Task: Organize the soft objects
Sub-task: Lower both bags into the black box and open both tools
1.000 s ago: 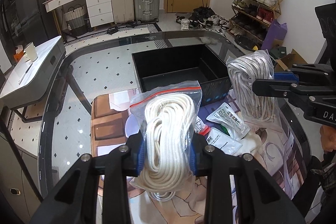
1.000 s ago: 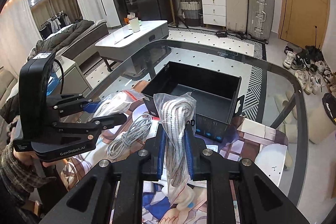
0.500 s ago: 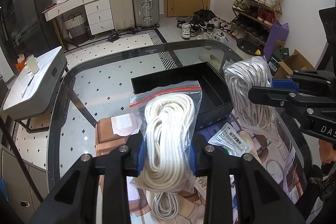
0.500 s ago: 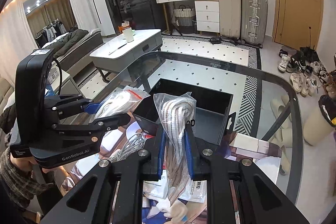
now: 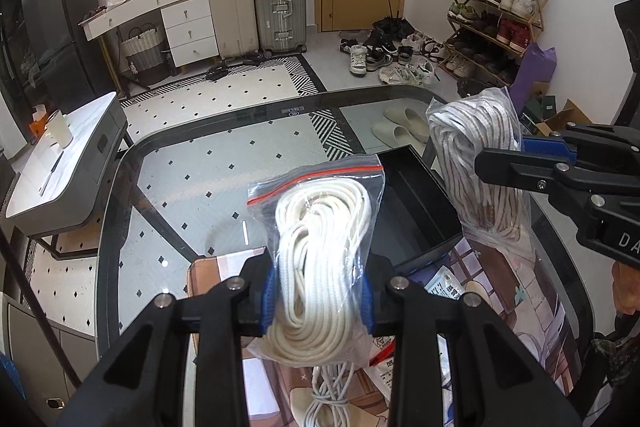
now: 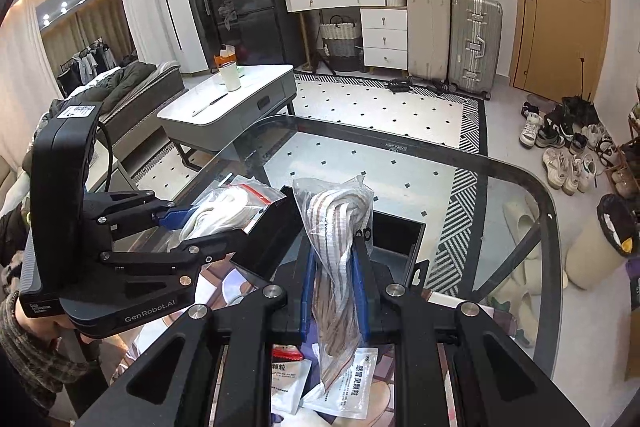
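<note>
My left gripper (image 5: 318, 299) is shut on a zip bag of white rope (image 5: 320, 247), held up over the near part of the glass table. My right gripper (image 6: 334, 291) is shut on a clear bag of white-and-brown striped rope (image 6: 338, 247), also lifted. In the left wrist view the striped rope bag (image 5: 480, 179) hangs at the right, clamped by the right gripper (image 5: 520, 159). A black open bin (image 5: 416, 211) sits on the table just beyond both bags; in the right wrist view the bin (image 6: 396, 239) lies behind the held bag. The left gripper (image 6: 200, 231) with its white rope bag (image 6: 224, 211) shows at the left there.
White sachets (image 6: 348, 379) and a loose grey cord (image 5: 328, 399) lie on the printed mat (image 5: 500, 291) beneath the grippers. The glass table's dark rim (image 5: 120, 187) curves round the left and far side. A person's sleeve (image 6: 24, 355) is at the lower left. Beyond lie floor, suitcases and shoes.
Both grippers have risen and drawn away with their bags. The black bin now sits lower and nearer the frame's bottom in both views, partly hidden behind the bags.
</note>
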{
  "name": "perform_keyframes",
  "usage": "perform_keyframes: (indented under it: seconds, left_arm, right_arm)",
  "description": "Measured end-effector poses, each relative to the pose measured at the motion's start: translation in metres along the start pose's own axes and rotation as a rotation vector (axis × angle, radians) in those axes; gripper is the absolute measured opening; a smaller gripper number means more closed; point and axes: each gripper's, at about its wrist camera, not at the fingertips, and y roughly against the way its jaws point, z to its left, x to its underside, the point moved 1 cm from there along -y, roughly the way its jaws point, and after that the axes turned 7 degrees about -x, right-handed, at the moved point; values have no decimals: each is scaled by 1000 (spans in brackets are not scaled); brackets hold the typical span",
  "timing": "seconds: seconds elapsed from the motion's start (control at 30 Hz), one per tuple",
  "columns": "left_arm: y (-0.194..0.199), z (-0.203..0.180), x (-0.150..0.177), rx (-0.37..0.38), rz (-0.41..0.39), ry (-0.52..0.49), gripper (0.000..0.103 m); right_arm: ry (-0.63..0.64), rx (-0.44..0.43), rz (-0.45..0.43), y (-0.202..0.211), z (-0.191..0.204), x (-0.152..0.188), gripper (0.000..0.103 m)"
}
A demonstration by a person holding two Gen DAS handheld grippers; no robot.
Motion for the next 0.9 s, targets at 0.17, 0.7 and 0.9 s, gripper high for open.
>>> perform_keyframes:
  seconds: [0.17, 0.7, 0.9]
  left_arm:
    - [-15, -1, -9, 1, 20, -2, 31]
    - [-64, -9, -21, 35, 82, 20, 31]
    - [-79, -12, -20, 37, 108, 21, 31]
  right_arm:
    - [3, 5, 10, -13, -3, -11, 17]
    - [-8, 27, 69, -68, -24, -26, 17]
    - [-21, 32, 102, -88, -32, -22, 17]
